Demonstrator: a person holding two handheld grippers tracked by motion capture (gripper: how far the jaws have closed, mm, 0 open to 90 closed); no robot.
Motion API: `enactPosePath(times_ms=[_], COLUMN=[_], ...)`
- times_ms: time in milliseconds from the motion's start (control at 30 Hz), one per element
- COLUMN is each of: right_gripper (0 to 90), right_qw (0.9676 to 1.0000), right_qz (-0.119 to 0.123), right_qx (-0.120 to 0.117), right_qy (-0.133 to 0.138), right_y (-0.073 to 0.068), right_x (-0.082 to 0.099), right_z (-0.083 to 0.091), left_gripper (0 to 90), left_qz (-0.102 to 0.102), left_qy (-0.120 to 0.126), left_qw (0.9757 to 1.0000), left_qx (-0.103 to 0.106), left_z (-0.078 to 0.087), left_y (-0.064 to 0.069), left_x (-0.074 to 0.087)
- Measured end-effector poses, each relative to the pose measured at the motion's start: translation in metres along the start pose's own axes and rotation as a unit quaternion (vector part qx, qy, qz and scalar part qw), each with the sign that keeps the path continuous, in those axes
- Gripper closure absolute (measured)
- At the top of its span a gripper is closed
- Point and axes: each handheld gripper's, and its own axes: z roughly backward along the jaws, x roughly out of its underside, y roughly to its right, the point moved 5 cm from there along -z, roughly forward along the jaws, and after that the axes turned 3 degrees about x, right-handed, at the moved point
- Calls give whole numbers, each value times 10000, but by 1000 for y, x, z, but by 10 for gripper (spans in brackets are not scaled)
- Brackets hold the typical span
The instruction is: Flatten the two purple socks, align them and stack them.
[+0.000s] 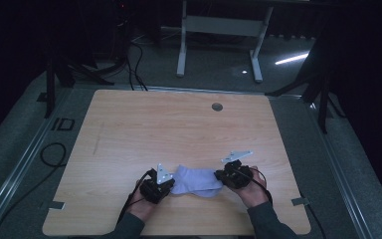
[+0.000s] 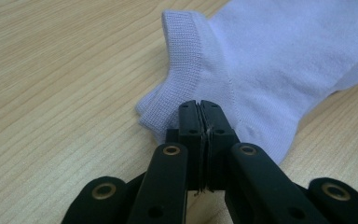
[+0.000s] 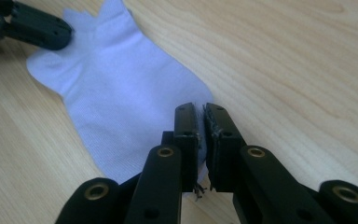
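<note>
Readable only: pale letters "ID" on the grey carpeted floor (image 1: 62, 124) just left of the light wooden table (image 1: 179, 124); elsewhere no legible label, brand or number.

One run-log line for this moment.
object: pale lilac ankle sock flat on wooden table | left gripper: shut on cuff end | right gripper: slight gap at toe end
</note>
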Motion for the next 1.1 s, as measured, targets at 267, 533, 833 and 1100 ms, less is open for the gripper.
enactPosePath(times_ms=[267,533,833,1100], right_gripper=[684,630,589,580], right_qw=[9999,9997,9978,9947], right_qz=[-109,-220,-464,-750], right_qx=[50,96,184,283], right_qy=[-57,-35,437,648], right_y=[3,8,19,35], right_x=[7,10,2,4], right_z=[-5,-8,8,18], left_gripper=[877,876,827,809], left_qz=[33,86,228,540], left_qy=[-11,-53,147,585], left_qw=[10000,9999,9994,9968], left_qx=[-2,-37,203,-28], left_z=[1,3,11,32], left_y=[0,1,0,-29], left_x=[1,2,1,-6])
